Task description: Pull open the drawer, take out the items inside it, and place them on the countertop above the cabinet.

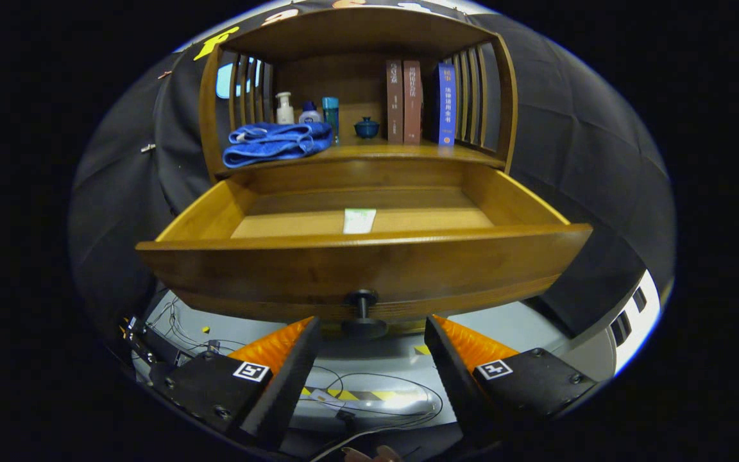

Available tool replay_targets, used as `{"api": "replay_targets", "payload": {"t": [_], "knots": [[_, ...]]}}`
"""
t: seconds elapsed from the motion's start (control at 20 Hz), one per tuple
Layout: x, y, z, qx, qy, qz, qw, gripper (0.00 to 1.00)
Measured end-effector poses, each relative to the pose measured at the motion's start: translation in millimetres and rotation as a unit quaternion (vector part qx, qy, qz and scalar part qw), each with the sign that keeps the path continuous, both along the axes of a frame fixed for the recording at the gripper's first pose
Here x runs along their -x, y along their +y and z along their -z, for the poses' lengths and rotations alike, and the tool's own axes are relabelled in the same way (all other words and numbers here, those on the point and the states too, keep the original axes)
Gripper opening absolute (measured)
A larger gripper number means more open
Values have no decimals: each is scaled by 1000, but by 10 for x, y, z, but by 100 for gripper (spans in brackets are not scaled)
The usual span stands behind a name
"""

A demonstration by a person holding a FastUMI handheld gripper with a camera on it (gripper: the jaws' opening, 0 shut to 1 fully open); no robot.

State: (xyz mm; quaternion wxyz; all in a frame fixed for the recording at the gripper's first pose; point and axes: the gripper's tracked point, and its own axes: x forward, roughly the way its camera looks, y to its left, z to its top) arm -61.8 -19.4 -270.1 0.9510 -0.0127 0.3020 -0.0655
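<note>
The gripper stands wide open and holds nothing; its fingers flank the knob at 12 o'clock, one to each side, neither touching it. Below the fingers, cables trail over the floor beside striped tape. The drawer is pulled well out of the cabinet, its front panel just beyond the fingertips. Inside, one item is visible: a flat pale card lying on the drawer floor near the middle, at 12 o'clock past the front panel; the panel hides the near strip of the floor, so whether anything lies there cannot be told. Above, on the countertop, a folded blue towel sits at 11 o'clock, with three small bottles behind it, a small lidded pot at 12 o'clock, and upright books at 1 o'clock. Judged risks: the card is thin and lies flat, so the fingers may slide over it or push it to the back wall without getting under an edge; reaching in, a finger could strike the front panel and shove the drawer partly shut; on placing, a careless approach could knock the pot or bottles, the free strip of countertop being narrow. Writing: the book spines carry characters too small to read; the card shows a green band, its text illegible.
</note>
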Motion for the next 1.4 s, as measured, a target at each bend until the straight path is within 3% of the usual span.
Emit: {"api": "replay_targets", "payload": {"t": [0.3, 0.5, 0.7, 0.9, 1.15, 1.4], "knots": [[-520, 246, -926, -36, -68, -32, 997, 100], [-1079, 285, -1033, -32, -37, -44, 998, 100], [-1546, 202, -648, -40, 48, -30, 998, 100], [-1778, 79, -109, -52, 147, -9, 988, 100], [-1784, -77, 454, -59, 253, 19, 965, 100], [-1744, -145, 698, -25, 294, 13, 955, 100]]}}
